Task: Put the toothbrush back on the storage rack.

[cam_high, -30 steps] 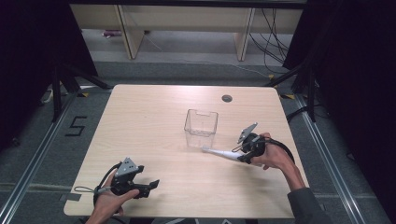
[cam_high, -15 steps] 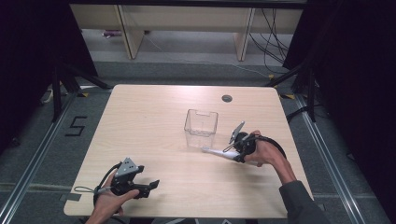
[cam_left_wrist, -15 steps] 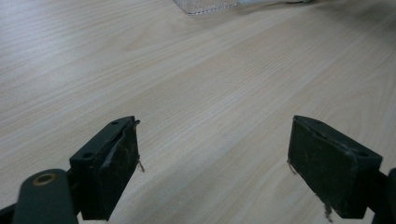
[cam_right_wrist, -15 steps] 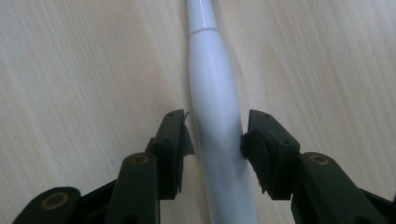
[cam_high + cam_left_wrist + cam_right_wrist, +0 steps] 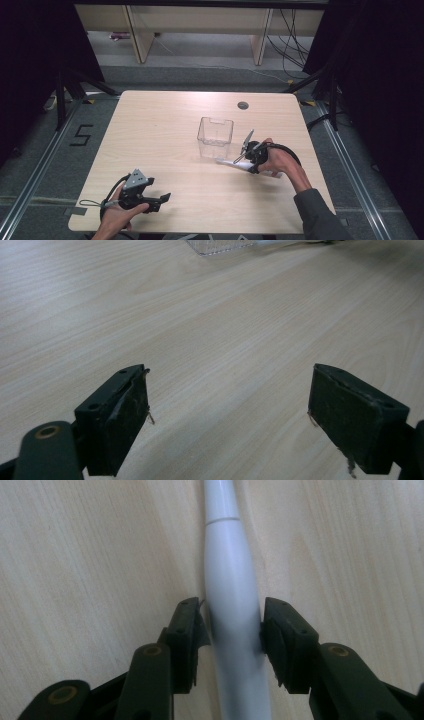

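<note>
A long white rounded handle (image 5: 231, 575) lies on the wooden table (image 5: 160, 125), just right of and in front of a clear plastic box (image 5: 215, 136). My right gripper (image 5: 232, 630) straddles its thick part, and both pads lie against its sides. From above, the right gripper (image 5: 246, 161) sits over the white handle (image 5: 229, 162), whose tip points left toward the box. My left gripper (image 5: 161, 200) rests near the front left edge in a hand. Its jaws stand wide apart with nothing between them (image 5: 227, 410).
A small round cable hole (image 5: 243, 105) sits near the table's far edge. The clear box's base (image 5: 220, 245) shows at the top of the left gripper view. Wooden shelving (image 5: 200, 25) and cables lie on the floor beyond the table.
The right hand and its gripper have shifted left toward the clear box, and the plate on top has tilted. The left hand and gripper have stayed in place.
</note>
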Demonstrator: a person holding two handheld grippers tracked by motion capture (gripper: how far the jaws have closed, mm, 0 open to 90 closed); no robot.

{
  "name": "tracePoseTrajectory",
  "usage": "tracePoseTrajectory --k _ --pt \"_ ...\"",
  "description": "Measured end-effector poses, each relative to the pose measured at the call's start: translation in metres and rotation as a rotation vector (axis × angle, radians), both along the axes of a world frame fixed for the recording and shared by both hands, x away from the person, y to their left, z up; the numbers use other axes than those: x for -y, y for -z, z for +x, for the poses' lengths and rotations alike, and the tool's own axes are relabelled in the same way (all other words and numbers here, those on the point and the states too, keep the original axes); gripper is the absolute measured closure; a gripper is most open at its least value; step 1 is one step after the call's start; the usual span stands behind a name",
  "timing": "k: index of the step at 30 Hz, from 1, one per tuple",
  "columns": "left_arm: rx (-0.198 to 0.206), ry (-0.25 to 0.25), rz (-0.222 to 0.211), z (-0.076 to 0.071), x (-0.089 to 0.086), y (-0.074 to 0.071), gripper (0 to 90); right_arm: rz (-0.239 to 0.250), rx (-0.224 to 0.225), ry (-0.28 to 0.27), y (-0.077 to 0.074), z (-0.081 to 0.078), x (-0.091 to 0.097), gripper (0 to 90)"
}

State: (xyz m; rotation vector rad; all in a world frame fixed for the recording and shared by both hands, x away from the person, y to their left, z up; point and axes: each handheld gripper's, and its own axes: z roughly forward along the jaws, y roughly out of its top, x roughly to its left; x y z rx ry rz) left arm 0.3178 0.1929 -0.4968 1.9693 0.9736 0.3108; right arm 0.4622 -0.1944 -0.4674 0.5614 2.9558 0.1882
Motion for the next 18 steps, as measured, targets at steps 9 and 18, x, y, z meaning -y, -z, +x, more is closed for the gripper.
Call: tracePoseTrajectory --k 9,18 --pt "-0.003 0.002 0.008 0.0002 -0.0004 -0.0002 15.6 -0.025 -0.037 -0.039 0.0056 0.0021 0.0085 60.0" --pt "-0.001 -0.001 -0.001 0.0 -0.0001 0.0 15.6 -0.024 -0.064 -0.002 0.0056 0.0018 0.0092 64.4"
